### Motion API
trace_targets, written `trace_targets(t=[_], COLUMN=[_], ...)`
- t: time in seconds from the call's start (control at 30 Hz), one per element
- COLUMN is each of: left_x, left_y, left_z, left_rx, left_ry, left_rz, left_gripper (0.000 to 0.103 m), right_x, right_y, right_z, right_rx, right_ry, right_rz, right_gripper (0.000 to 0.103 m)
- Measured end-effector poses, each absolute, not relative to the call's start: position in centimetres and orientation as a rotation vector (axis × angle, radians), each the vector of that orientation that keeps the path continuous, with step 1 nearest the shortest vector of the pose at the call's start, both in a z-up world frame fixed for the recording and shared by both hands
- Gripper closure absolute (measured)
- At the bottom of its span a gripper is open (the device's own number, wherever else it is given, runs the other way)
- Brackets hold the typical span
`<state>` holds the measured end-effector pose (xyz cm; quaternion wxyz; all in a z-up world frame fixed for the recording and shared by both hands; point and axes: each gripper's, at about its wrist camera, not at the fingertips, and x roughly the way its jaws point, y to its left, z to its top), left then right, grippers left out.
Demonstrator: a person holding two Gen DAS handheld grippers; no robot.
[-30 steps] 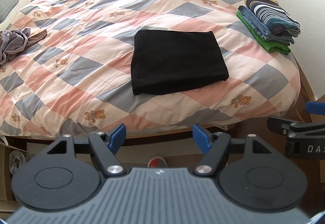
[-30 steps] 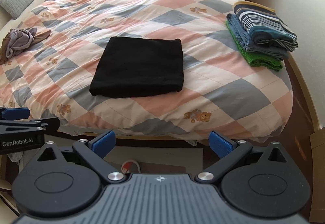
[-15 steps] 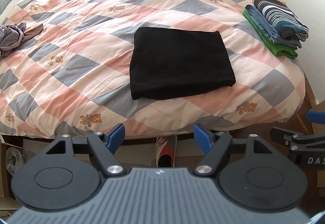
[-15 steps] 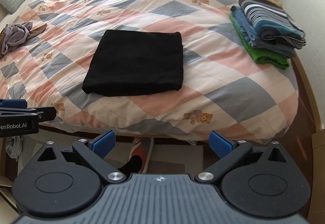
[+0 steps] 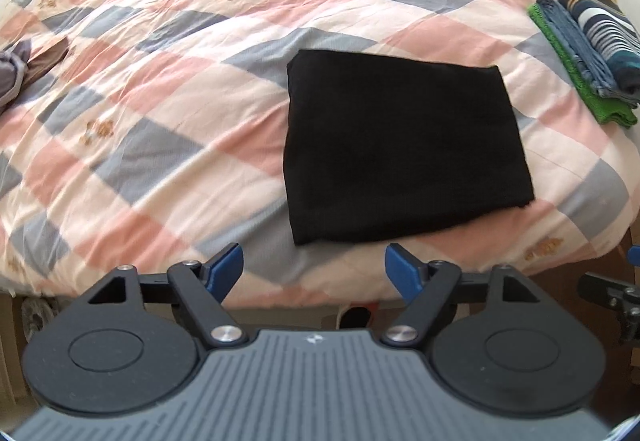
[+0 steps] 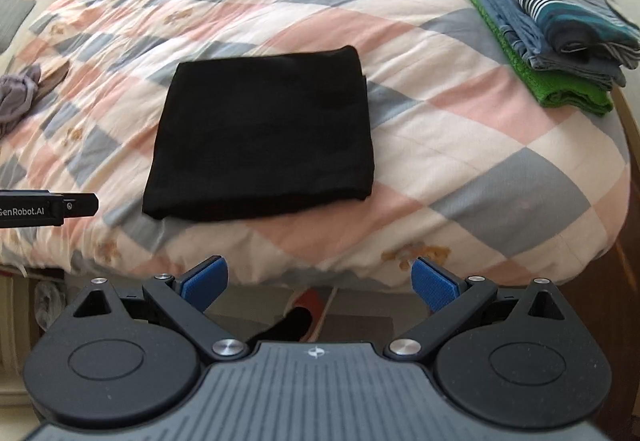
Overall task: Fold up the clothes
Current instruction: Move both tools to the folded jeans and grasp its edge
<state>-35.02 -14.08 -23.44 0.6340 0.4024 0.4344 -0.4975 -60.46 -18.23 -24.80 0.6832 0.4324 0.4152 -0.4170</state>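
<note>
Currently both claws are spread wide, empty: left gripper (image 5: pixel 314 268), right gripper (image 6: pixel 320 280). Black folded garment (image 6: pixel 262 133) is seen dead ahead of both, its near edge closest, slightly nearer the left gripper; long axis cannot be told.

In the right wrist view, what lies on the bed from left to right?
Crumpled grey garment → folded black garment → stack of folded clothes, striped piece on top and green at the bottom.

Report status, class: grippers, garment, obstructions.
Left gripper and right gripper open, empty. Black garment folded flat on bed. Nothing in the way.
</note>
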Motion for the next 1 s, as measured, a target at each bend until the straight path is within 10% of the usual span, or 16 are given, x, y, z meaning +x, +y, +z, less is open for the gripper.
trace_targets(t=[1.0], left_x=[-19.2], left_y=[-24.4], left_z=[-40.6], left_rx=[0.453], left_ry=[1.606], left_rz=[-1.293], left_gripper=[0.023], right_x=[-62.5], right_y=[-34.6], right_z=[-40.5], right_rx=[1.299], right_ry=[0.681], right_rz=[-0.654], right_gripper=[0.010])
